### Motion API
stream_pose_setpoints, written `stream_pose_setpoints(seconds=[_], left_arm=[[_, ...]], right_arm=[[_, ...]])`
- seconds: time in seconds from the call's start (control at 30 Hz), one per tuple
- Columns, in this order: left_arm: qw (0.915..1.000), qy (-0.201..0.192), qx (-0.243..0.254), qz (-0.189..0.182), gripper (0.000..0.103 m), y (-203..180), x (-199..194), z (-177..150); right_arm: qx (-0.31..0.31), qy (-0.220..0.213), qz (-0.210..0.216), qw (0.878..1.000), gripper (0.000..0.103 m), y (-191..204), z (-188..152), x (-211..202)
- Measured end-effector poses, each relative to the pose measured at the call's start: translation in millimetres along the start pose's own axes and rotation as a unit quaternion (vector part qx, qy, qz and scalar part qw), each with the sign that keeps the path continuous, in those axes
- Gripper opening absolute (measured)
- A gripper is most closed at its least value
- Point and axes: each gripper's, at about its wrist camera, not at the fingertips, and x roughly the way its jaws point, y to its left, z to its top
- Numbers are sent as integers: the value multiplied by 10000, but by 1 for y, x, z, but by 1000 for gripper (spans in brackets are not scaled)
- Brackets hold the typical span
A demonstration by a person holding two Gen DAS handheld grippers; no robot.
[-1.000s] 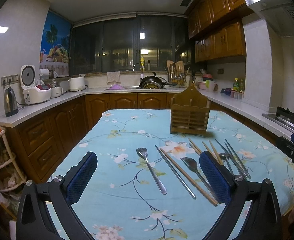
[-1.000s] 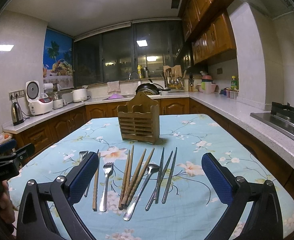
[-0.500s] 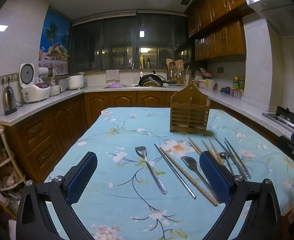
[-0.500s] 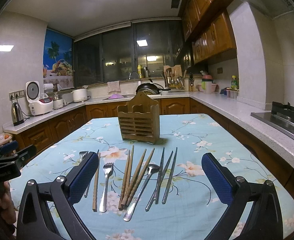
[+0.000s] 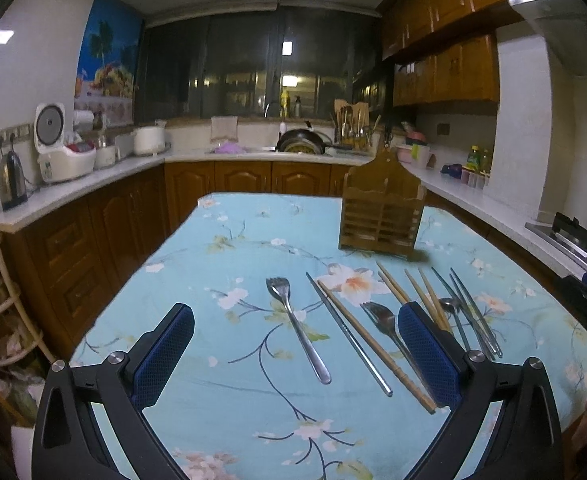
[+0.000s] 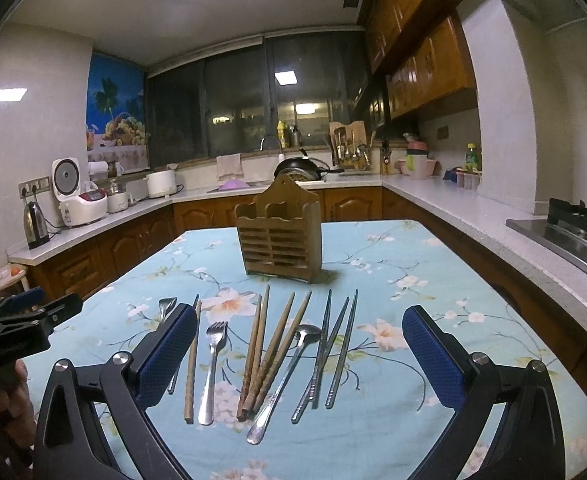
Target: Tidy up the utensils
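Kitchen desk (image 6: 413, 248) with a flowery blue cloth, wooden utensil holder (image 6: 279, 236) standing upright mid-desk. Forks, spoon (image 6: 283, 376) and chopsticks (image 6: 271, 350) lie loose just in front of the holder. Left claw (image 5: 295, 354) and right claw (image 6: 299, 358) both hover near them, spread wide, gripping nothing.

My left tongs (image 5: 295, 356) and right tongs (image 6: 299, 356) look alike: matte black angular frames, silver round screws at the joints, triangular cutouts low down, and fingers (image 5: 163, 354) faced with dark blue textured pads. Bare skin shows at my left hand (image 6: 1, 396).
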Motion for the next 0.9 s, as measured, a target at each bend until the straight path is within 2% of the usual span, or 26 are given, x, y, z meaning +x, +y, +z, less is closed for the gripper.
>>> stream_pose_setpoints(seconds=[0.17, 0.4, 0.57, 0.63, 0.77, 0.83, 0.9], left_arm=[[9992, 347, -155, -75, 102, 5, 23, 13], [9966, 771, -210, -183, 102, 7, 55, 35], [9933, 1060, -278, -355, 101, 8, 79, 50], [9915, 1185, -280, -467, 98, 6, 86, 54], [9861, 1469, -173, -758, 90, -7, 103, 61], [9814, 1655, -95, -966, 79, -15, 113, 63], [9764, 1841, 1, -1127, 70, -21, 121, 64]], right_arm=[[-19, 198, 48, 9998, 103, -4, 5, 16], [214, 728, 124, 9970, 103, -16, 10, 49], [395, 1060, 199, 9934, 102, -25, 11, 71], [427, 1159, 249, 9920, 99, -26, 12, 77], [602, 1614, 520, 9837, 73, -29, 10, 102], [683, 1860, 615, 9782, 64, -30, 6, 115], [750, 2164, 696, 9709, 50, -32, 0, 130]])
